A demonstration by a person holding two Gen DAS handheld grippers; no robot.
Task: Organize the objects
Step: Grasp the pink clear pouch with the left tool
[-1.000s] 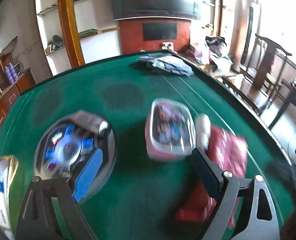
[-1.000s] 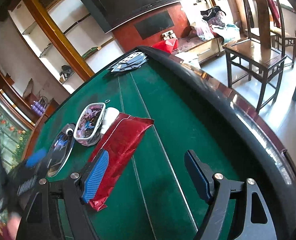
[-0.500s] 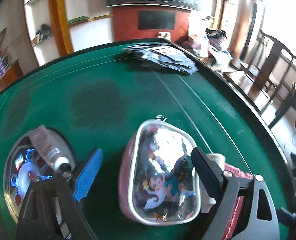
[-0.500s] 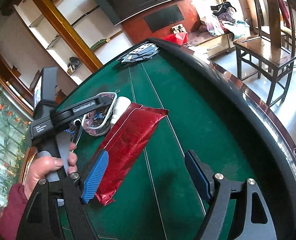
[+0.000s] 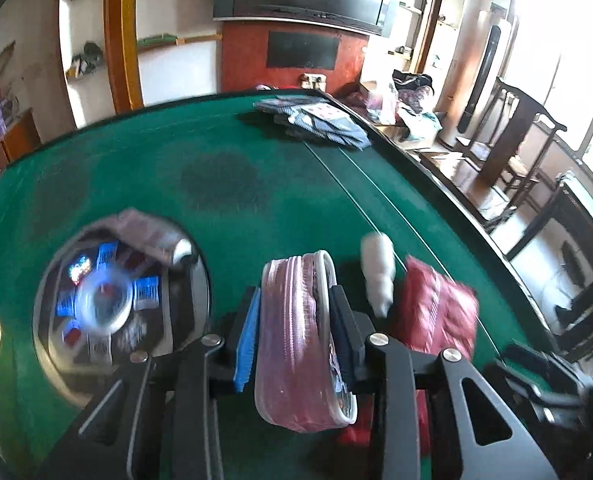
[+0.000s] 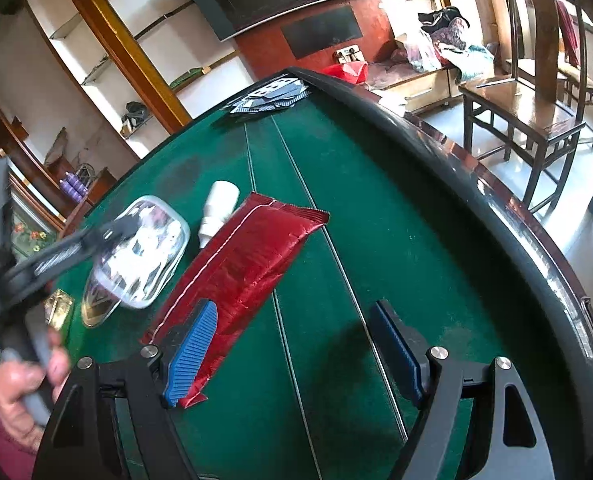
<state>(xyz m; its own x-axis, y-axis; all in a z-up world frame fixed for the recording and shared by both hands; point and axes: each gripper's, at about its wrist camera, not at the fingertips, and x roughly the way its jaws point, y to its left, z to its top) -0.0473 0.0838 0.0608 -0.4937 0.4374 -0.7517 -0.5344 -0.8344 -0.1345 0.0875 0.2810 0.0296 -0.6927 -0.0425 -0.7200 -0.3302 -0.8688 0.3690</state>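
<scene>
- Left wrist view shows my left gripper (image 5: 294, 334) with its jaws just drawn in and now clamped on the pink zip pouch (image 5: 296, 344), which stands on edge between the blue pads with its clear rim toward the right finger.
- From the right wrist view the pouch (image 6: 144, 252) looks tilted up off the green table felt (image 6: 376, 208); I cannot tell whether one edge still touches.
- Just beside it lie the white bottle (image 6: 218, 208) and the red foil packet (image 6: 240, 276), the two touching or nearly so.
- My right gripper (image 6: 292, 352) hangs wide with nothing between its fingers, low over the felt; its blue pad is in front of the packet's near end.
- To the pouch's left sits the round tray (image 5: 108, 304), blurred, with a tube (image 5: 152, 236) across its far rim.
- I judge the pick-up of the pouch is in hand, the sorting barely begun.
- Next calls for lifting the pouch clear without nudging the bottle, then choosing a spot; the soft pouch may sag or slip.
</scene>
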